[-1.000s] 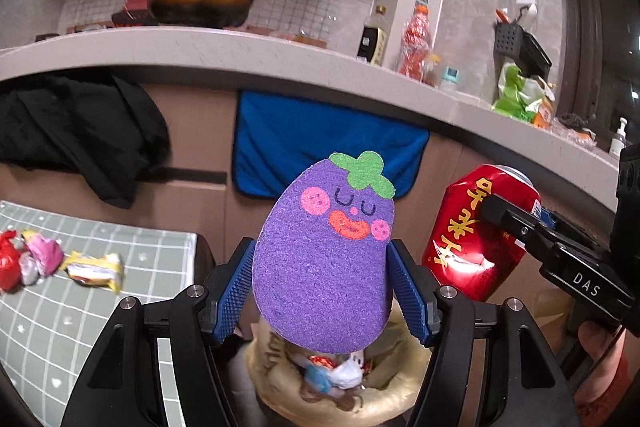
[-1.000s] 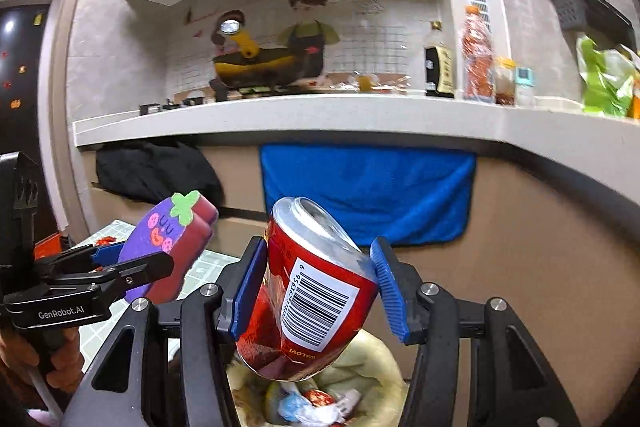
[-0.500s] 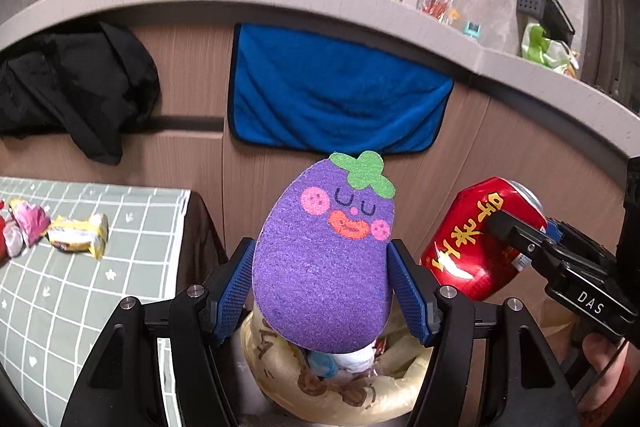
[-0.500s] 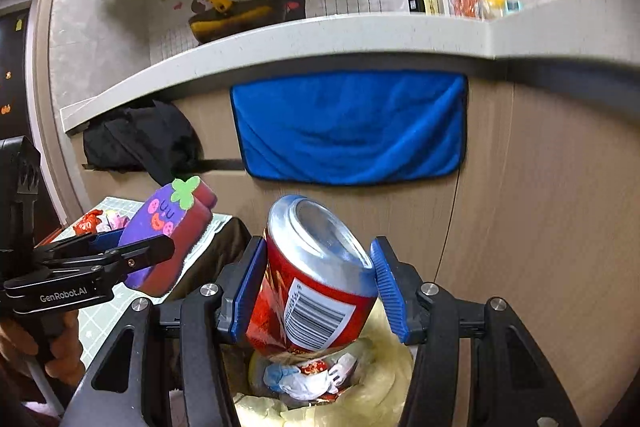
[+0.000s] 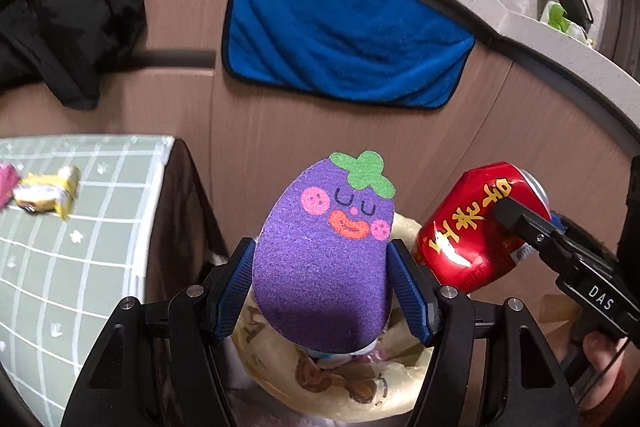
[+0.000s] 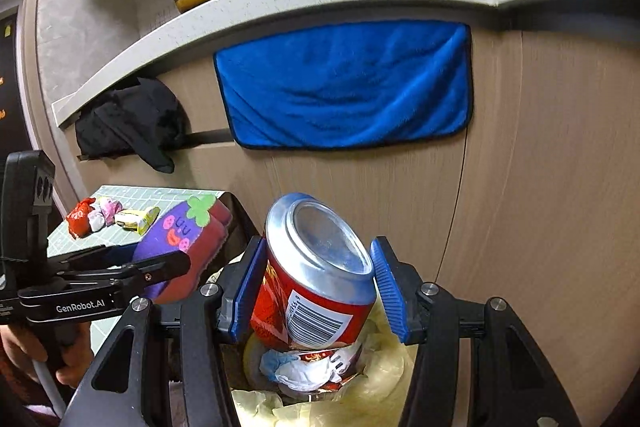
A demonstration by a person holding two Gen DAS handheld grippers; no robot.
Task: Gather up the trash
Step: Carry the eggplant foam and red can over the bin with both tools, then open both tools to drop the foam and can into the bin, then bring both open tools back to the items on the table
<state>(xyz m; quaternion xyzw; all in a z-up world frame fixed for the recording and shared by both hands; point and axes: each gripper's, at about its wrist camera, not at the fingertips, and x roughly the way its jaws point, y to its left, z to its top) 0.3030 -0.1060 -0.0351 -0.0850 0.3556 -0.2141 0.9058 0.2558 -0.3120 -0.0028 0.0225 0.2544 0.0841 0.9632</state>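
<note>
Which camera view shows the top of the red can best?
The right wrist view shows it best: the red can is held in the right tongs and its silver top faces the camera. The left wrist view shows the same can from the side, with yellow characters, and only a thin edge of its top.

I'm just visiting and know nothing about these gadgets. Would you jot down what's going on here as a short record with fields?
Left gripper: closed on a purple eggplant-shaped sponge
Right gripper: closed on a red can, tilted
Below both: bin with a yellowish liner, crumpled trash already inside
Table: checked green cloth, wrappers lying on it
Background: blue towel hanging on the counter front
Step not yet done: dropping the can and sponge
</note>
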